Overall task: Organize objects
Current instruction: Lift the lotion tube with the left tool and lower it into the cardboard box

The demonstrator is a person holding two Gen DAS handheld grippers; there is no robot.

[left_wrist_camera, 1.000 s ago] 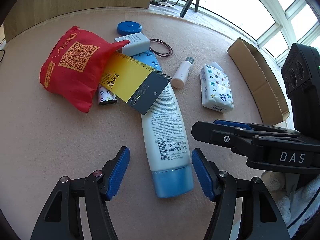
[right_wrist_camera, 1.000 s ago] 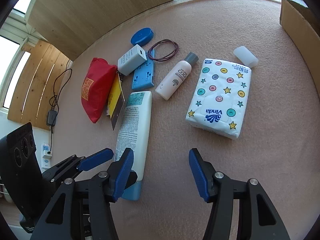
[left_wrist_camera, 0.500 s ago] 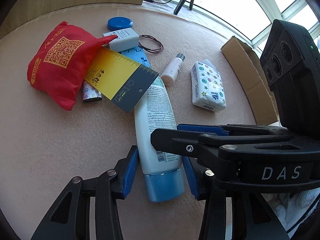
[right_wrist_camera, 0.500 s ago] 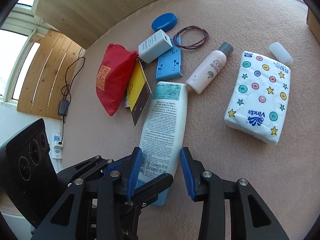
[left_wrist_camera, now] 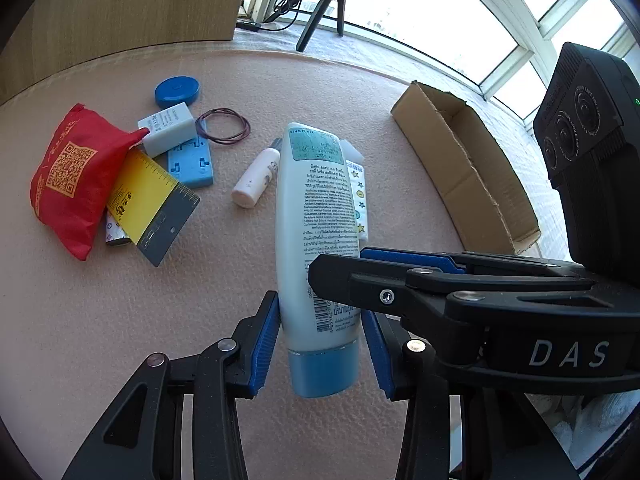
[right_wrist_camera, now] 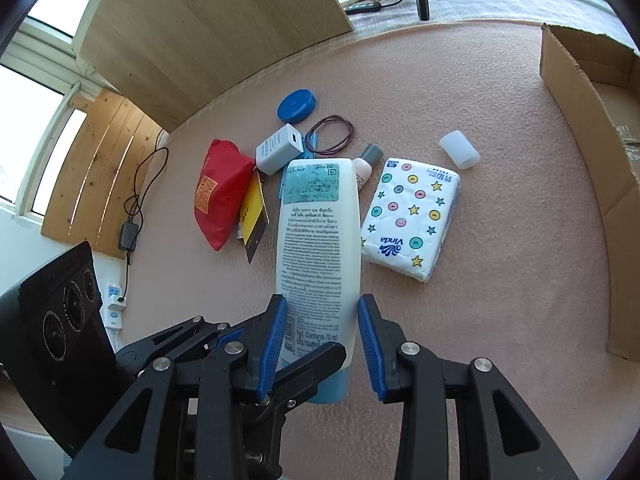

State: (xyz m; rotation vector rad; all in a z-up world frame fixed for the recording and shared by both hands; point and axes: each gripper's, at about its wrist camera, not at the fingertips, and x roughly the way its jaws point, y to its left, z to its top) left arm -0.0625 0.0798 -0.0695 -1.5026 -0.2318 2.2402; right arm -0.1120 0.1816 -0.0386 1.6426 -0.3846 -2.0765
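Observation:
A white lotion bottle [left_wrist_camera: 316, 240] with a blue cap hangs above the pink table [left_wrist_camera: 100, 320], cap end toward me. My left gripper [left_wrist_camera: 320, 336] is shut on its lower body, blue pads pressed on both sides. My right gripper [right_wrist_camera: 322, 340] is shut on the same lotion bottle [right_wrist_camera: 318, 248] just above the cap. The right gripper's black finger [left_wrist_camera: 400, 280] crosses in front of the bottle in the left wrist view. The bottle hides part of the star-printed tissue pack [right_wrist_camera: 412, 216].
On the table lie a red pouch [left_wrist_camera: 76, 176], a yellow ruler card [left_wrist_camera: 152, 200], a blue plastic plate [left_wrist_camera: 192, 160], a white charger [left_wrist_camera: 168, 128], a blue round lid [left_wrist_camera: 176, 90], rubber bands [left_wrist_camera: 222, 126], a small white bottle [left_wrist_camera: 258, 180] and a clear cap [right_wrist_camera: 460, 150]. An open cardboard box [left_wrist_camera: 472, 176] stands at the right.
Both grippers closed on the lotion bottle, which lay flat on the table. It has now risen off the surface, and the blue plate it partly covered shows in full.

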